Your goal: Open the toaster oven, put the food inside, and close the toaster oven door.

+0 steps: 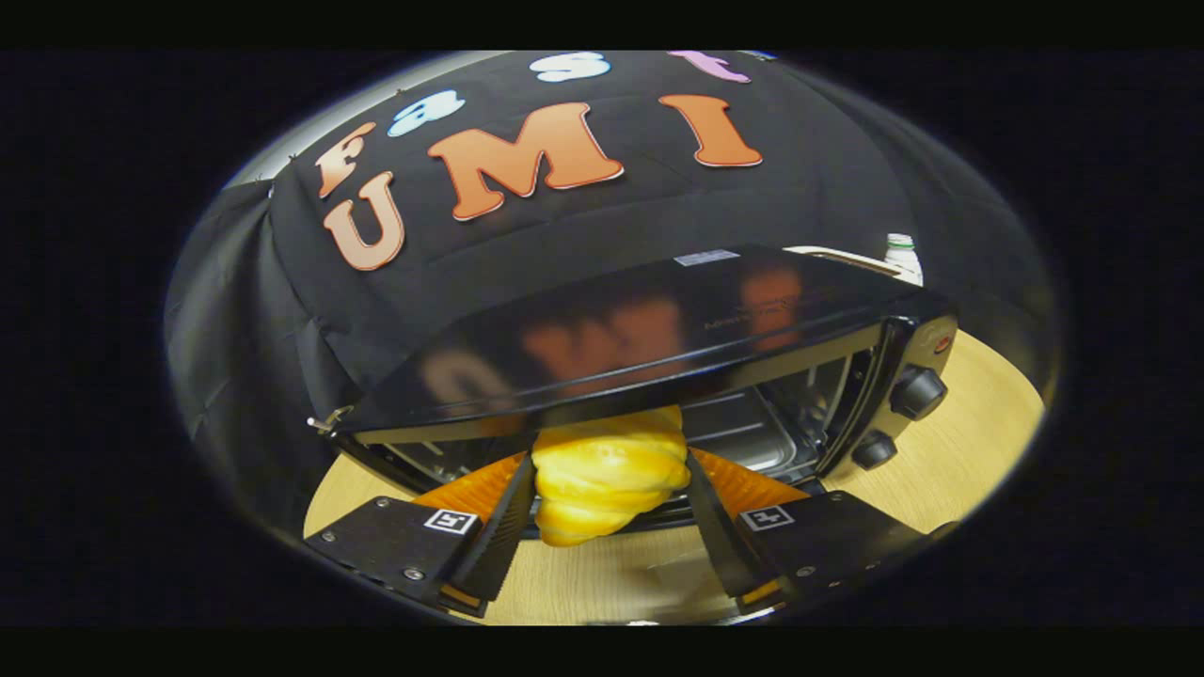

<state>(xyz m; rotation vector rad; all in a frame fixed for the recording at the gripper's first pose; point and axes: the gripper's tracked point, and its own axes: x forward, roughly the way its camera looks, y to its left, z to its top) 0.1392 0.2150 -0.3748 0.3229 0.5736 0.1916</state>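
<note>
A golden, glossy croissant [607, 480] sits between my two fingers, and my gripper [609, 481] is shut on it, both fingers pressing its sides. Just ahead stands the black toaster oven [658, 329], seen from slightly above, its shiny top mirroring the wall. The oven mouth is open and the metal cavity [752, 437] with its tray shows behind the croissant. The far end of the croissant reaches the oven's opening, under the top edge. The lowered door is mostly hidden behind my fingers and the croissant.
Two black knobs [917, 392] sit on the oven's right-hand control panel. The oven rests on a light wooden table [969, 442]. A plastic bottle [901, 254] stands behind the oven on the right. Black cloth closes off the back.
</note>
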